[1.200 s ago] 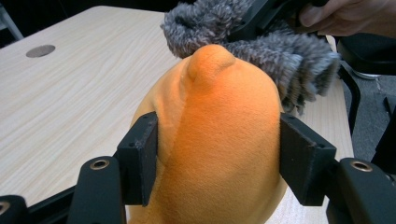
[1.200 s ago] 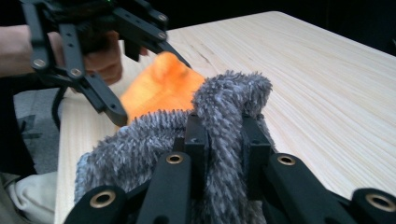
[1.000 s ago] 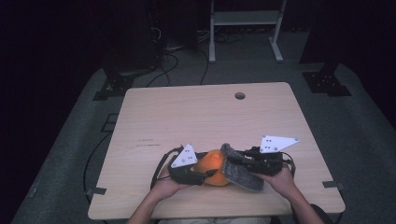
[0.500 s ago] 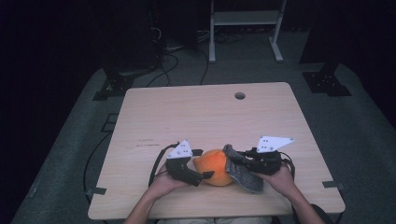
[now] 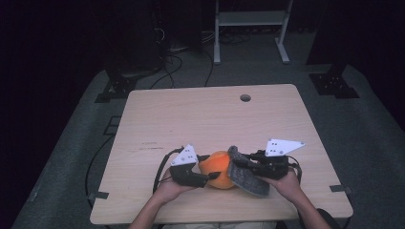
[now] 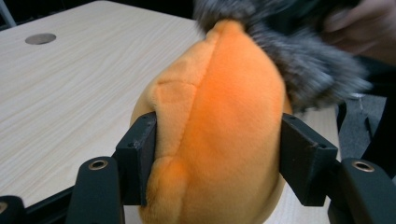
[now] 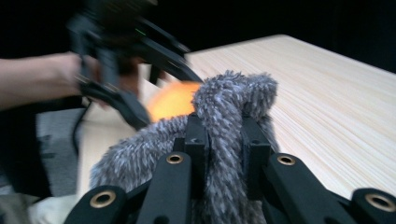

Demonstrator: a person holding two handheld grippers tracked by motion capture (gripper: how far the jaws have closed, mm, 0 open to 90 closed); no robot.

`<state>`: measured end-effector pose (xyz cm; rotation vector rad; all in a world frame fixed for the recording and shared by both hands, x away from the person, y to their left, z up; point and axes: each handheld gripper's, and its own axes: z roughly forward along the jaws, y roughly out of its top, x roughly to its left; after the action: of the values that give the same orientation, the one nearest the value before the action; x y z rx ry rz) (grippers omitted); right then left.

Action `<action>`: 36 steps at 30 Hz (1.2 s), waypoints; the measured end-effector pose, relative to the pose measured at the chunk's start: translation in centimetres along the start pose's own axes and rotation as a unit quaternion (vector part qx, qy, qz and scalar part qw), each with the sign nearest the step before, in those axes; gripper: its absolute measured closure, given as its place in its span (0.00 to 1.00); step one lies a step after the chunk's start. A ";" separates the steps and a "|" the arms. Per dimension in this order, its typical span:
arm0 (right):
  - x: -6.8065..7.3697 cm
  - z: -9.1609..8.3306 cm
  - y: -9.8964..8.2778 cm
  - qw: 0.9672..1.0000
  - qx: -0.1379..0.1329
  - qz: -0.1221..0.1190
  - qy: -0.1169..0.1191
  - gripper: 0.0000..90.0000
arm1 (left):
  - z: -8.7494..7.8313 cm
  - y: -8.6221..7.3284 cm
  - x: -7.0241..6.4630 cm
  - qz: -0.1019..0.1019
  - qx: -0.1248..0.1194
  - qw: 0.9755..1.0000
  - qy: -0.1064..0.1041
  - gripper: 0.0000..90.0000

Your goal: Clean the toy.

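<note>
Roughly at the near edge of the table (image 5: 200, 119), middle: one plush toy, two grippers, two hands.

Toy has two parts. One orange body (image 5: 218, 169), rounded, short smooth pile, a seam running down its front in the left gripper view. One grey fur piece (image 5: 246, 179), shaggy, long flecked pile, lying against the body's right side and reaching to the table edge.

Left gripper (image 5: 204, 168): jaws have just been closing, and now clamp the orange body from both sides, pads pressed into the plush. Right gripper (image 5: 241, 162): jaws drawn tight together on a fold of the grey fur, which bulges up between and above them in the right gripper view.

Each gripper carries one grey three-cornered plate and one cable. Left hand (image 5: 169, 188) and right hand (image 5: 284, 183) come in from the bottom.

Around: pale wood-grain tabletop, one round hole (image 5: 245, 98) near the far edge, well apart from the toy. Grey carpet below; one white frame (image 5: 248, 28) and loose cables on the dark floor beyond.

From the right gripper view the fur hides most of the orange body.
</note>
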<state>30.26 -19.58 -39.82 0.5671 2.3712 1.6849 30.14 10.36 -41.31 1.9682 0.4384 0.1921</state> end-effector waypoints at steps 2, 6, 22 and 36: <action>-0.3 -0.1 -0.2 1.000 0.006 0.006 -0.008 0.85 | -0.1 0.1 0.0 0.000 0.001 1.000 0.004 0.40; 1.0 -0.2 0.5 1.000 -0.015 -0.013 0.016 0.85 | -0.1 0.3 -0.1 -0.003 0.005 1.000 0.005 0.41; -0.6 0.2 -0.3 0.999 0.012 -0.002 -0.033 0.85 | 1.3 -0.3 -0.3 -0.002 0.010 1.000 0.029 0.32; -0.8 0.2 -0.6 0.999 0.021 -0.005 -0.038 0.85 | 0.3 0.1 -0.5 0.005 -0.010 1.000 -0.003 0.28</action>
<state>30.90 -19.90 -40.48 0.6131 2.3574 1.5846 29.79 9.87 -41.30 1.9502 0.4217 0.1951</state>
